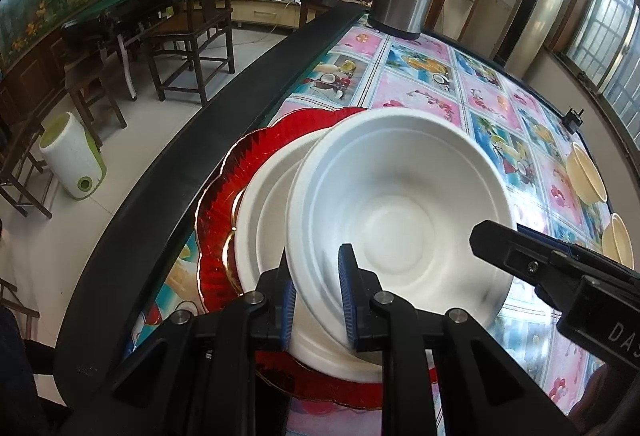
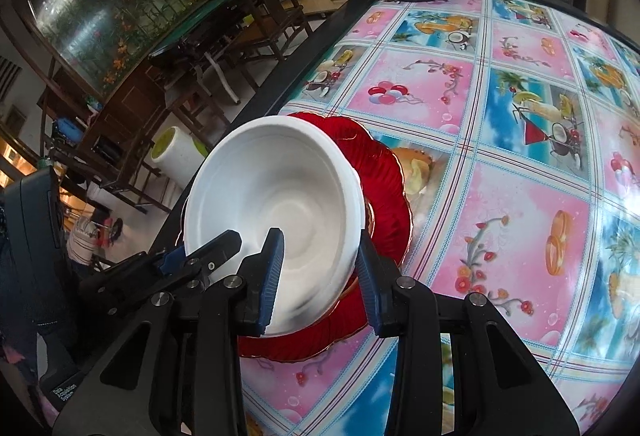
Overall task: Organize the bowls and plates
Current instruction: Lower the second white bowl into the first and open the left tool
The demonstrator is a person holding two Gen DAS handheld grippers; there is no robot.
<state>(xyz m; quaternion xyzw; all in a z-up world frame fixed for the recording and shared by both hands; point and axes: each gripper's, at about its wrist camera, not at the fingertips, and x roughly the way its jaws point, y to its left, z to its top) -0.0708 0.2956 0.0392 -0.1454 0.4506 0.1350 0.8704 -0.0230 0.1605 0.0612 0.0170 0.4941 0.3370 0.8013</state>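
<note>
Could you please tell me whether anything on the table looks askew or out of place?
Yes: the upper white bowl sits tilted and off-centre over the white bowl beneath it on the red plate, pinched at its rim by the left claw.

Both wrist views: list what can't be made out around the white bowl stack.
- Left wrist: near rim of the lower white bowl, hidden behind the left claw and the top white bowl.
- Right wrist: centre of the red plate, covered by the bowls.
- Left wrist: two cream bowls, cut off by the frame edge.
</note>
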